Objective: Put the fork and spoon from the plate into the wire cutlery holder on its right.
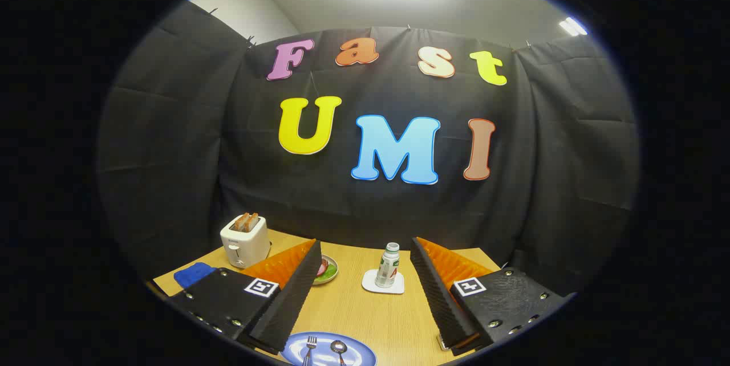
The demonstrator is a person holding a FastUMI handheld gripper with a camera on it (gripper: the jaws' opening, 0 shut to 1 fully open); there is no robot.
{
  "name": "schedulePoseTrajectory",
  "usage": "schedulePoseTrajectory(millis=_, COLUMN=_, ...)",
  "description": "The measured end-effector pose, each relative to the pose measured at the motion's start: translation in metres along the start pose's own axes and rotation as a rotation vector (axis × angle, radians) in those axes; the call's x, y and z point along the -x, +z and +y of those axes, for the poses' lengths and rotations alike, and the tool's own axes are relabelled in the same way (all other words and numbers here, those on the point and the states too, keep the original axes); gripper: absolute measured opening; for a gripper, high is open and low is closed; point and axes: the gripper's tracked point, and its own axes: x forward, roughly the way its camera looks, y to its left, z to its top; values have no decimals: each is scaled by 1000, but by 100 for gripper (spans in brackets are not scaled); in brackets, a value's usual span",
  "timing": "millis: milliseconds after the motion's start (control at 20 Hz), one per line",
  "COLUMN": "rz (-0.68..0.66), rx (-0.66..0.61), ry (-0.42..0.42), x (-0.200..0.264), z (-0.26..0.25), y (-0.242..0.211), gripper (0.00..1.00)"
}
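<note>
A blue plate (355,349) lies on the wooden table close below and between my fingers. On it rest a fork (309,348) on the left and a spoon (338,348) on the right, side by side. My gripper (365,263) hovers above the table, open wide, with nothing between its fingers. A small metal piece (442,344) peeks out under the right finger; I cannot tell whether it is the wire cutlery holder.
A white toaster (245,240) with toast stands at the back left, a blue cloth (194,273) in front of it. A small dish with food (326,269) lies behind the left finger. A bottle (389,265) stands on a white coaster (383,283) mid-table.
</note>
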Motion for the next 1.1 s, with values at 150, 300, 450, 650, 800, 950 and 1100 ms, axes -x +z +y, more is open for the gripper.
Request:
schedulePoseTrajectory(millis=150, rz=8, rx=-9, ry=1, x=1, z=3, y=1, gripper=96)
schedulePoseTrajectory(millis=300, rz=-12, rx=3, ry=-22, x=6, z=-5, y=6, gripper=96)
schedulePoseTrajectory(millis=450, rz=6, rx=-36, ry=-31, x=9, z=-6, y=0, gripper=96)
schedulePoseTrajectory(millis=650, rz=29, rx=-31, ry=-51, x=14, z=-18, y=-4, gripper=96)
schedulePoseTrajectory(millis=800, rz=110, rx=22, ry=-10, x=22, z=-13, y=-34, gripper=96)
schedulePoseTrajectory(millis=950, rz=215, rx=65, ry=52, x=31, z=-2, y=-74, gripper=96)
schedulePoseTrajectory(millis=1100, rz=310, rx=107, ry=103, x=33, z=9, y=-111, gripper=96)
